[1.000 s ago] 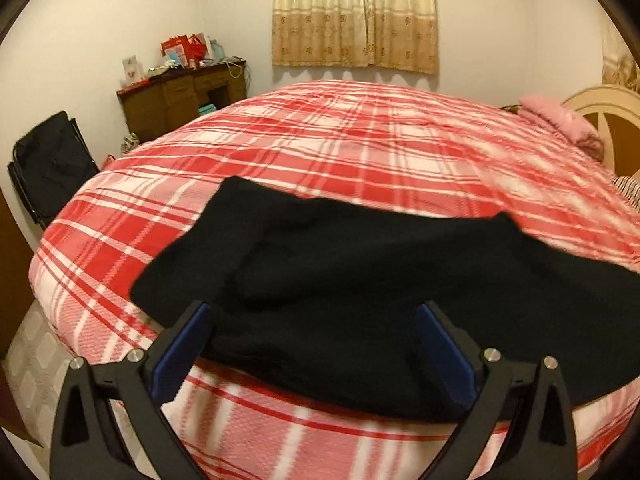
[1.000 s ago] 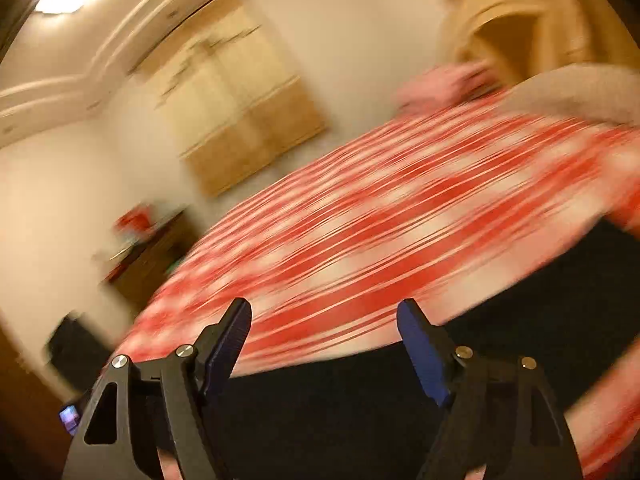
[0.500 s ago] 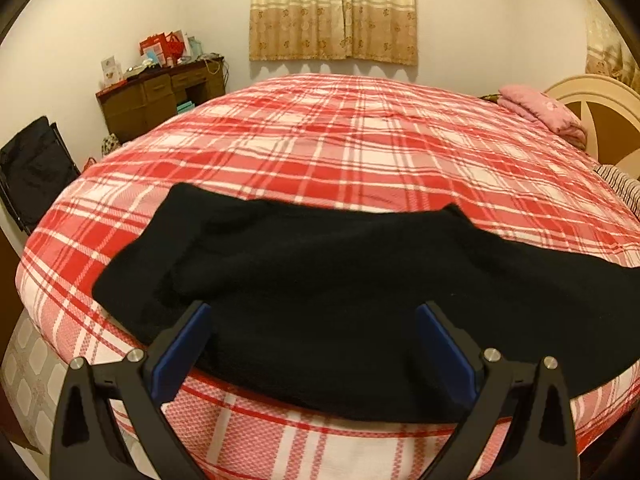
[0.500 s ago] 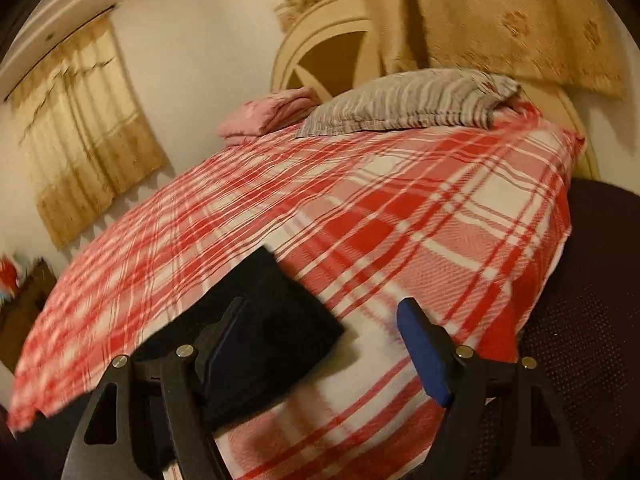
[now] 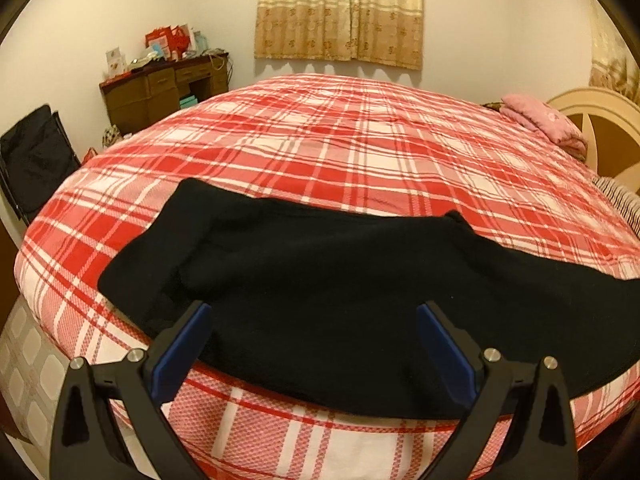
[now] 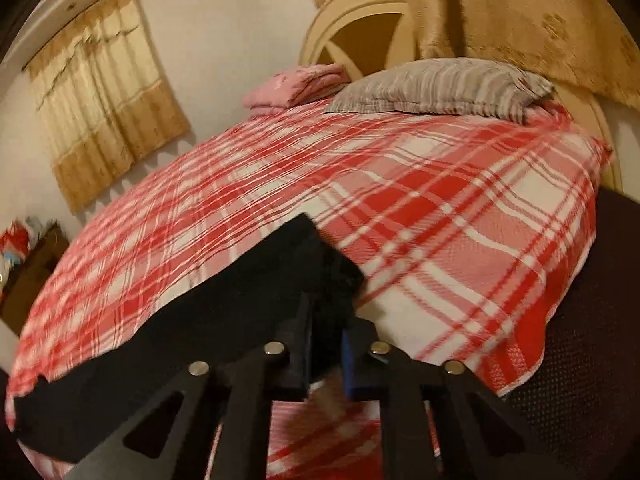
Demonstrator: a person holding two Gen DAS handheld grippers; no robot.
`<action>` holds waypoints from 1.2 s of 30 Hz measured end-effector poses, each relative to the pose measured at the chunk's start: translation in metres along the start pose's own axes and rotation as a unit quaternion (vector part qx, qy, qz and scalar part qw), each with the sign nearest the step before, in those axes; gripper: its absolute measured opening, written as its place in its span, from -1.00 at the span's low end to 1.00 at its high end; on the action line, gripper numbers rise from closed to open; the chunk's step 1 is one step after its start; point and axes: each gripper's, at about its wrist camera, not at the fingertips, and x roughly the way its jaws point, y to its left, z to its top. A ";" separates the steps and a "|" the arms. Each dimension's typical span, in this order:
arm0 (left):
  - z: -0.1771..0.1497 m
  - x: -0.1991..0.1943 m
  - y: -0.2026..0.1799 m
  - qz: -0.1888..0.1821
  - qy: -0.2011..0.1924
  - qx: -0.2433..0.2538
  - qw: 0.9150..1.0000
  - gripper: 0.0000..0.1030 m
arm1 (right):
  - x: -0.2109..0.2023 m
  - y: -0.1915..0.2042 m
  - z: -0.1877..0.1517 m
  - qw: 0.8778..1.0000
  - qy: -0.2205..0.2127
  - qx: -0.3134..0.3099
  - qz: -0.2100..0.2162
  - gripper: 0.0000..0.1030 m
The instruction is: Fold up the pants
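Black pants; red-white plaid bedspread; beige curtain.

Plain cream walls close the room under warm, yellowish light. A gold patterned curtain hangs on the far wall. A bed under a red-and-white plaid cover fills most of the room, with a cream arched wooden headboard at its head end. At that end lie a folded pink blanket and a grey striped pillow. A dark brown wooden desk with clutter on top stands in the far corner, near a black folding chair. Pale square floor tiles show below the bed's near edge.
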 end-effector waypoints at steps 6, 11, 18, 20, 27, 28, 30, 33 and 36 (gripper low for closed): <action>0.002 -0.007 0.007 0.004 -0.009 -0.008 1.000 1.00 | -0.037 0.069 0.021 0.994 -0.052 -0.047 0.083 -0.81; 0.001 -0.004 0.011 -0.002 -0.005 -0.016 1.000 1.00 | -0.045 0.189 -0.006 0.967 -0.048 -0.168 0.187 -0.81; -0.001 -0.005 0.019 0.002 -0.007 -0.017 1.000 1.00 | -0.015 0.329 -0.129 0.902 0.013 -0.335 0.272 -0.81; -0.001 -0.005 0.025 0.005 -0.009 -0.020 1.000 1.00 | -0.003 0.348 -0.162 0.887 0.028 -0.375 0.266 -0.80; -0.005 0.008 0.038 0.010 0.006 -0.039 0.999 1.00 | -0.005 0.365 -0.205 0.851 0.034 -0.453 0.263 0.18; -0.006 0.011 0.038 0.009 0.010 -0.041 0.999 1.00 | -0.009 0.363 -0.202 0.849 0.039 -0.445 0.282 0.37; -0.008 0.013 0.036 0.007 0.012 -0.038 0.999 1.00 | -0.016 0.360 -0.192 0.845 0.056 -0.420 0.325 0.37; -0.009 0.010 0.030 0.009 0.005 -0.017 1.000 1.00 | -0.032 0.350 -0.172 0.842 0.056 -0.364 0.394 0.36; -0.009 0.006 0.025 0.013 -0.006 -0.001 1.000 1.00 | -0.029 0.347 -0.141 0.860 0.045 -0.335 0.382 -0.30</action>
